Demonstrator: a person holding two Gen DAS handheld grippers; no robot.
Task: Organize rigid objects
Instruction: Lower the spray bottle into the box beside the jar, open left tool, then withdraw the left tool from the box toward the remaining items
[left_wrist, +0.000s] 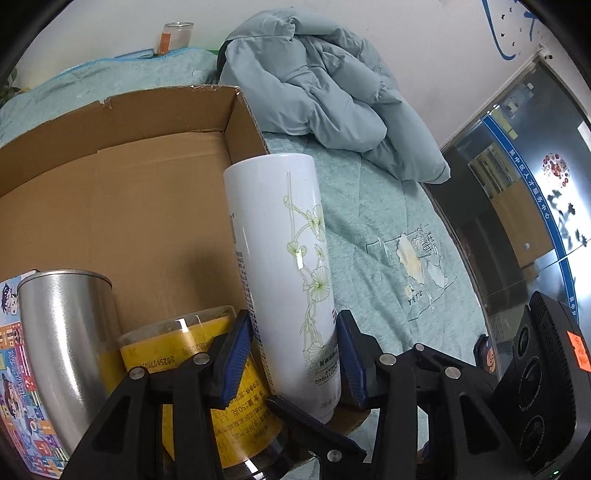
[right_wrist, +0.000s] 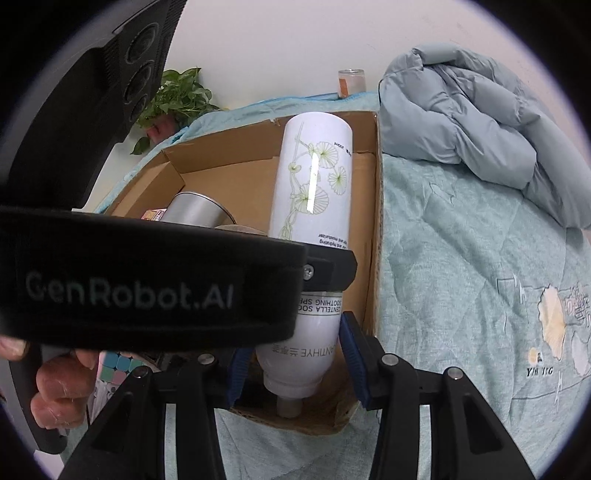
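Bed (left_wrist: 388, 229): carries cardboard box (left_wrist: 122, 192).
Packed: steel cup (left_wrist: 70, 332), yellow tin (left_wrist: 192, 354).
Left gripper (left_wrist: 295, 354): jaws clamp spray bottle (left_wrist: 284, 258), going in.
Right gripper (right_wrist: 291, 365): jaws flank bottle; grip uncertain.

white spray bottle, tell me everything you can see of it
The white spray bottle is a tall, glossy cylinder printed with pale green leaf line-art and small text, including "SOOTHING". It is upside down: its flat base points up and its narrow nozzle end points down into the cardboard box, near the box's right wall. The left gripper has its blue pads against both sides of the lower body. The right gripper straddles the shoulder end; whether its pads touch is unclear. A yellow tub sits beside it.
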